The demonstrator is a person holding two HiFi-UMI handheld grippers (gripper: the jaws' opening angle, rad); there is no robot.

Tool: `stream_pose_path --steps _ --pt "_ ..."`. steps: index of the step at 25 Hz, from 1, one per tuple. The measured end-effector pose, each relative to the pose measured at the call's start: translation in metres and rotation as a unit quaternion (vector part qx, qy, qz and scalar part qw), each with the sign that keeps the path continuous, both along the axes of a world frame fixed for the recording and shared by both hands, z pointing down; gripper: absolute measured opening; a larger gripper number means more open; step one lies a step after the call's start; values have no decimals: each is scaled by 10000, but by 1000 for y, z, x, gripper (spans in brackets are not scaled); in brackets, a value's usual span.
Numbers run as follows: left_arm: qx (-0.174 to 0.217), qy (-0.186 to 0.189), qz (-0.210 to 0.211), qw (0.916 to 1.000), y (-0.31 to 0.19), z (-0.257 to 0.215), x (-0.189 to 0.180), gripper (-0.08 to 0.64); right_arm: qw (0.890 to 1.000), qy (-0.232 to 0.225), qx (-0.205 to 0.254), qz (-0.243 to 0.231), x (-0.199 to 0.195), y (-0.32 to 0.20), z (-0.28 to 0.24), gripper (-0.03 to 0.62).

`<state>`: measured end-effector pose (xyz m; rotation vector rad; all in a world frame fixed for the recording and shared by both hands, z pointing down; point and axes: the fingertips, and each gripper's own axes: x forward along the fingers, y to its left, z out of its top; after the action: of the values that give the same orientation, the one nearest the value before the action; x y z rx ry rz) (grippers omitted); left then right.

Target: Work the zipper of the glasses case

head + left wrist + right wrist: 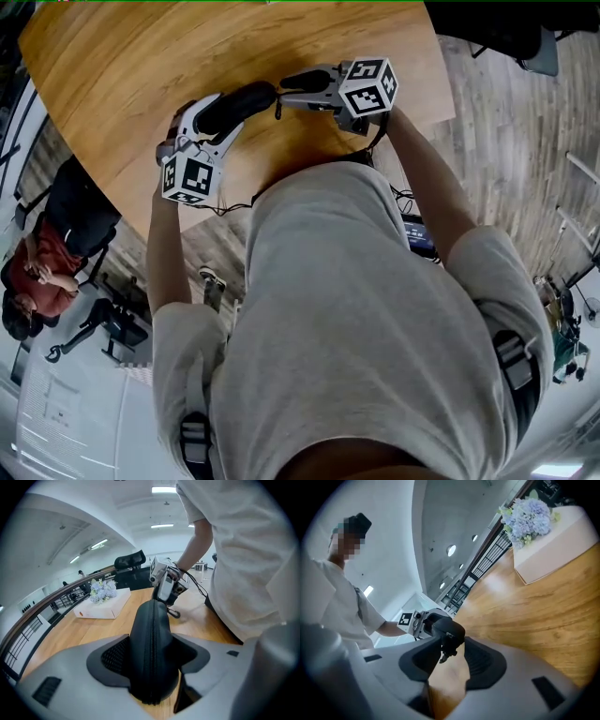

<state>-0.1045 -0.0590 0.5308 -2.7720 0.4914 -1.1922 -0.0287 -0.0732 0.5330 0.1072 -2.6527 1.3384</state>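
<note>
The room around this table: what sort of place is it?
Likely an open-plan office or studio: a big wooden table, a black office chair at its edge, strip lights on a white ceiling.

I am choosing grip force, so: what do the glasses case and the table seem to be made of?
Glasses case: black, matte, probably a fabric-covered stiff shell; it keeps its rounded shape, with a zipper along the edge. Table: wood or wood-look laminate, smooth satin finish; grain lines and soft reflections show.

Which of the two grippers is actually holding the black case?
The left gripper: its jaws clamp the black glasses case. The right gripper has its jaws apart, only the zipper pull hanging between them.
</note>
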Motion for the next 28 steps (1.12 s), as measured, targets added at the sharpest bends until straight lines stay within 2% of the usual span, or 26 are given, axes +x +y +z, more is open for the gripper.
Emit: stream_pose_path --steps 9,11,15,16,21,28 --pt "88 121 284 9995 7 -7 4 287 9925 -920 -746 -314 -3 8 -7 146" --pt "52 127 276 9995 8 -6 4 287 9915 -1024 -723 -342 0 9 -9 101" --pt "10 99 221 9997 8 -3 3 285 9929 -988 -598 -287 1 8 -9 87" --pt "-2 65 203 9998 8 -2 2 285 9937 -954 -538 -235 1 6 -9 30" --pt "-132 33 51 9999 7 3 2 285 9965 -767 -323 -20 3 1 -11 28" --pt "-115 9 73 9999 12 9 3 285 9981 -553 -270 -56 4 6 -3 28"
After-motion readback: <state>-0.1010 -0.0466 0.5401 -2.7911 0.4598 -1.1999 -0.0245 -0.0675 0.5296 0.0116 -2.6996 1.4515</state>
